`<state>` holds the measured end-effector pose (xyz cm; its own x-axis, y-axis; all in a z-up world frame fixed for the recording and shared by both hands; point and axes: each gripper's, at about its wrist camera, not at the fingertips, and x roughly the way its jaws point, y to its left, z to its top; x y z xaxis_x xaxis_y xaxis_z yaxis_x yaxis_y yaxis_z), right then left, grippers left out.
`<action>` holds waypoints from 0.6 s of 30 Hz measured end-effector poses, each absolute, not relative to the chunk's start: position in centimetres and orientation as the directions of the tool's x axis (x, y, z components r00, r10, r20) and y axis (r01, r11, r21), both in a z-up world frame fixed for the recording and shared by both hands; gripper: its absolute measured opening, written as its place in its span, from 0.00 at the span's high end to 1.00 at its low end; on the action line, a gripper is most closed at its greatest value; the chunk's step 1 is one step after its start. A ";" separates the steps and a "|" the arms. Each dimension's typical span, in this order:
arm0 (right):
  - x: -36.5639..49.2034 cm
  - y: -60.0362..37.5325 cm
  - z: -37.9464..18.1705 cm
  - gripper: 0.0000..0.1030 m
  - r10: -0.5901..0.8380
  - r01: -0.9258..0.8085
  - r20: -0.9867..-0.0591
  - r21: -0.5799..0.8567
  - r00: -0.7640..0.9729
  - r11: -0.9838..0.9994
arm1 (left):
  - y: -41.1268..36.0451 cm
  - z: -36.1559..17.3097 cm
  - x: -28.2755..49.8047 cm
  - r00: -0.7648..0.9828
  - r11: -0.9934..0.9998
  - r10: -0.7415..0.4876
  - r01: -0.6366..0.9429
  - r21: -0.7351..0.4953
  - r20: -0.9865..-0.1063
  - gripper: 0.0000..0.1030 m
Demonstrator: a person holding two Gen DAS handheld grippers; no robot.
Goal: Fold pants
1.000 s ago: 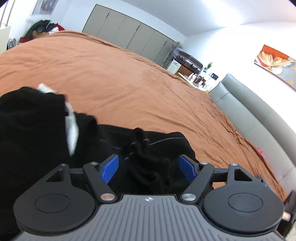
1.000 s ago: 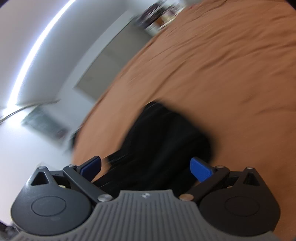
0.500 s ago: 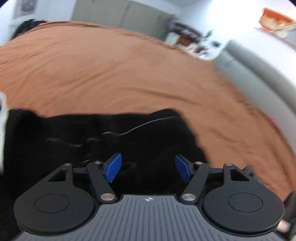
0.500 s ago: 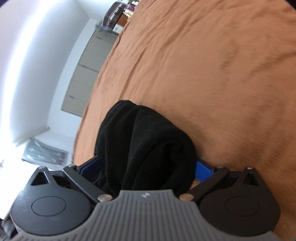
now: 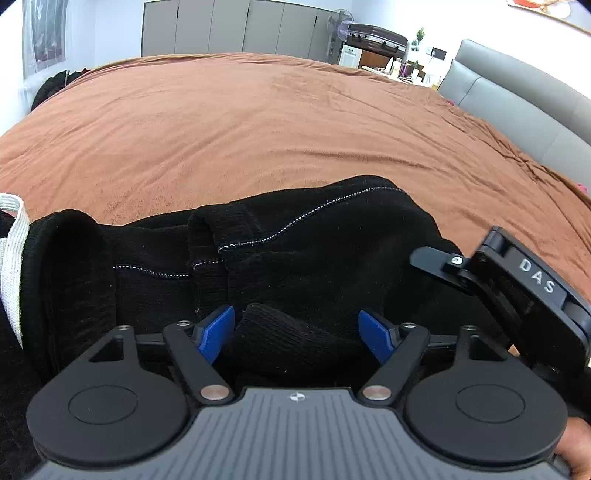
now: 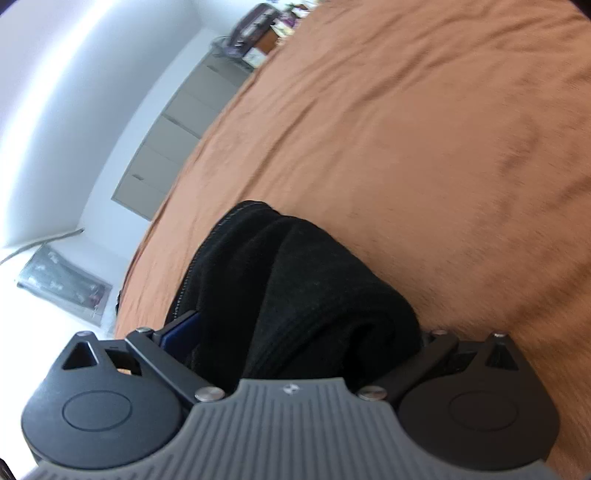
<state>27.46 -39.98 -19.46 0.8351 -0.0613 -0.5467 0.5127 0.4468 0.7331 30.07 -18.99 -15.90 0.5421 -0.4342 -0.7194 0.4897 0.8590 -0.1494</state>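
Black pants (image 5: 295,258) with pale stitching lie bunched on a brown bedspread (image 5: 258,122). My left gripper (image 5: 297,332) hangs low over them. Its jaws are opening, and a ridge of black cloth rises between the blue pads (image 5: 218,332) without being pinched. In the right wrist view a thick roll of the pants (image 6: 295,288) fills the gap of my right gripper (image 6: 301,328). Its jaws stand wide; one blue pad (image 6: 181,328) shows beside the cloth and the other is hidden. That gripper's black body, marked DAS (image 5: 535,280), rests at the pants' right end.
A white ribbed band (image 5: 11,236) shows at the pants' left edge. A grey padded headboard (image 5: 517,103) runs along the right of the bed. Grey wardrobes (image 5: 240,26) and a cluttered shelf (image 5: 376,40) stand beyond the far edge, and dark clothes (image 5: 51,85) lie at the far left corner.
Both grippers have sunk onto the pants. The left one swung right and rolled level, narrowed, then widened again. The cloth roll now sits deep between the right fingers.
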 end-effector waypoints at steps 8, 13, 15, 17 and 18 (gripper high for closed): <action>27.5 -40.5 -20.0 0.55 -0.059 0.487 -0.545 0.690 0.836 0.536 | -19.3 -16.3 30.1 0.549 0.859 -0.430 0.492 -0.138 -0.717 0.10; 27.7 -40.1 -19.6 0.65 -0.075 0.479 -0.538 0.668 0.840 0.569 | -19.5 -16.5 30.1 0.554 0.859 -0.428 0.494 -0.131 -0.714 0.09; 28.1 -39.9 -19.3 0.70 -0.080 0.467 -0.526 0.662 0.846 0.586 | -19.3 -16.5 30.1 0.552 0.857 -0.433 0.497 -0.136 -0.712 0.09; 28.2 -39.7 -19.0 0.71 -0.085 0.460 -0.515 0.664 0.853 0.589 | -19.0 -16.5 30.1 0.552 0.855 -0.445 0.495 -0.153 -0.705 0.09; 28.0 -39.6 -18.7 0.72 -0.086 0.455 -0.510 0.665 0.856 0.592 | -18.7 -16.6 30.1 0.553 0.854 -0.453 0.494 -0.163 -0.700 0.09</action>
